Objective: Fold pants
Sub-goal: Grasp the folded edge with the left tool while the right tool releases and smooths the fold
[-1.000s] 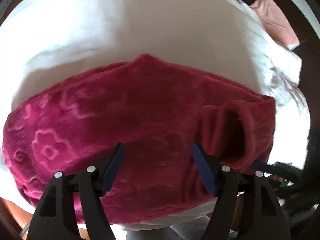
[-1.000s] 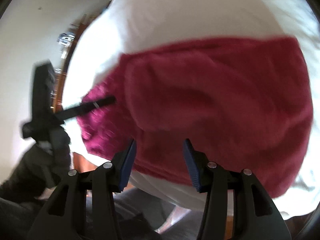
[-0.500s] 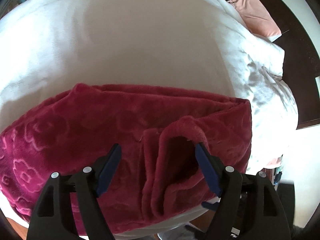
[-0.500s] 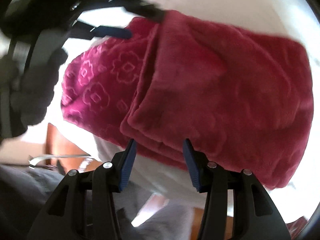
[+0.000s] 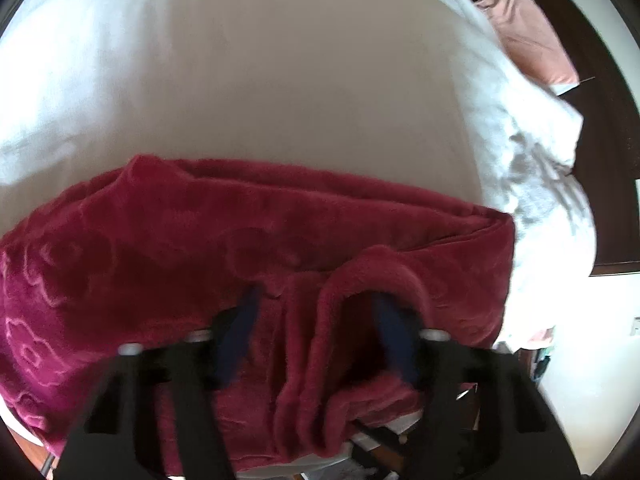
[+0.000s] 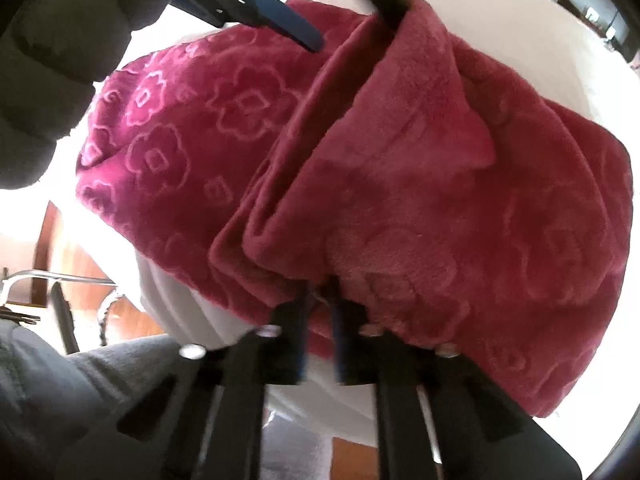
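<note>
Right gripper clamped on pants hem at bed edge, ready to lift; left gripper apart, straddling the folded flap.

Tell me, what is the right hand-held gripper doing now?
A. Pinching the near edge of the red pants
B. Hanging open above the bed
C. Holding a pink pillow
A: the right hand-held gripper has its blue fingers nearly together on the folded edge of the red pants.
</note>
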{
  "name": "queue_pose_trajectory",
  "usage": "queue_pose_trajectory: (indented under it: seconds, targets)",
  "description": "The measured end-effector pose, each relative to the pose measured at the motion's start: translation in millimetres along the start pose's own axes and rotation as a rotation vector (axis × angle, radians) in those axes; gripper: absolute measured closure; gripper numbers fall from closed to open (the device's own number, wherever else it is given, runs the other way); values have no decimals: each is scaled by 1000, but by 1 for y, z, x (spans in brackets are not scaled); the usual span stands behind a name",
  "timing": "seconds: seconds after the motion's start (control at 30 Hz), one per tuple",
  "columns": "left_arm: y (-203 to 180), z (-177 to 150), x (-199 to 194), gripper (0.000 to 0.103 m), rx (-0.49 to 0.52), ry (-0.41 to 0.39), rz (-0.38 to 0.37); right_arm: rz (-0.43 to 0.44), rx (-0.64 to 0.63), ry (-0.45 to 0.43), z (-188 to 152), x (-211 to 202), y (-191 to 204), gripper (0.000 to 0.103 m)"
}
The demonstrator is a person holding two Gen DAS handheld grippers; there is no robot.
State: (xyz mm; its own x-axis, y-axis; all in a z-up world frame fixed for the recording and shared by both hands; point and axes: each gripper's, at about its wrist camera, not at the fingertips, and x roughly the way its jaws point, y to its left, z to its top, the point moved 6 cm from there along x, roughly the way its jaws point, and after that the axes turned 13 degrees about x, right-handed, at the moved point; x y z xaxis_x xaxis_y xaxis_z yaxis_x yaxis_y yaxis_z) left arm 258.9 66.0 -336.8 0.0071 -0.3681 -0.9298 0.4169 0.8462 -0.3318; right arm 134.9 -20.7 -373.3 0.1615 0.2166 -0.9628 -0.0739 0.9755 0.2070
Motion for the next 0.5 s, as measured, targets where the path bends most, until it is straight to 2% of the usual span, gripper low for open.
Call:
queue_pose_trajectory:
  seconds: [0.07, 0.17, 0.3, 0.4, 0.43, 0.5]
  targets:
    - [3, -3, 2, 73, -16, 7, -10, 46, -14, 16, -4, -4, 5, 103]
    - [6, -9, -6, 80, -3, -14, 11, 139, -37, 69, -16, -12, 15, 103]
    - [20, -23, -18, 81, 6, -30, 102, 166, -9, 96, -26, -9, 14, 103]
    - [35, -36, -22, 81, -44, -22, 94, 161, 71, 69, -20, -17, -5, 102]
    - [37, -42, -24, 81, -60, -26, 67, 166, 111, 61, -19, -21, -15, 99]
    - [35, -49, -29, 80, -63, -37, 33, 181, 191, 57, -16, -25, -30, 80]
